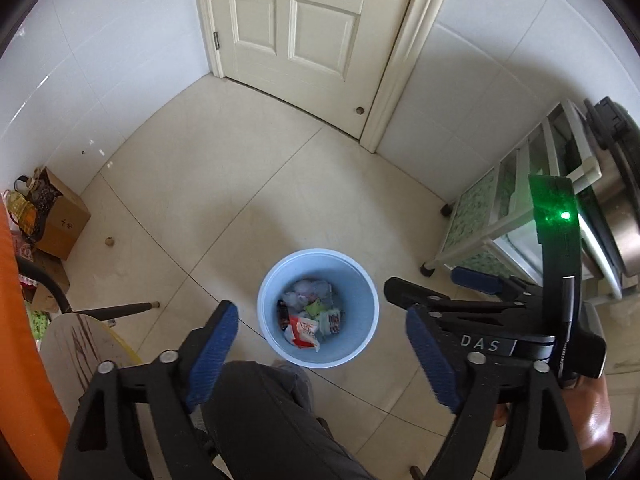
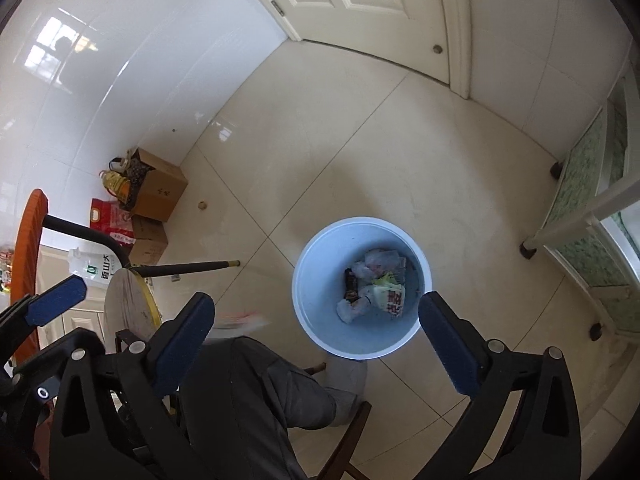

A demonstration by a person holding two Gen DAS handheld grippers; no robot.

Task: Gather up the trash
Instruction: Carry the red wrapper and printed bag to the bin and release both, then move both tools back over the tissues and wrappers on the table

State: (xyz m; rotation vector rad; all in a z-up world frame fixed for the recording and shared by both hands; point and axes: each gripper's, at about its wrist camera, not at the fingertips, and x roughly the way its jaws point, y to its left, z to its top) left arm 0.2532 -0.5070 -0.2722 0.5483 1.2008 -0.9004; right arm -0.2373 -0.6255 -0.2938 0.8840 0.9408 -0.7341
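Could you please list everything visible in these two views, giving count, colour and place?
round plastic bin: one, light blue, on the floor between both grippers
crumpled wrappers: several, white, red, green, inside the bin
panelled door: one, cream, far wall
cardboard boxes: two, brown, left wall
cooking oil bottle: one, yellow, beside the boxes
glass-front cabinet: one, white frame, right
round stool: one, pale wood, left
left gripper: black, blue pads, jaws open, empty
right gripper: same, open, empty

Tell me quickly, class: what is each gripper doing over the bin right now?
Left gripper: open, holding nothing.
Right gripper: open, holding nothing, above the blue bin of wrappers.
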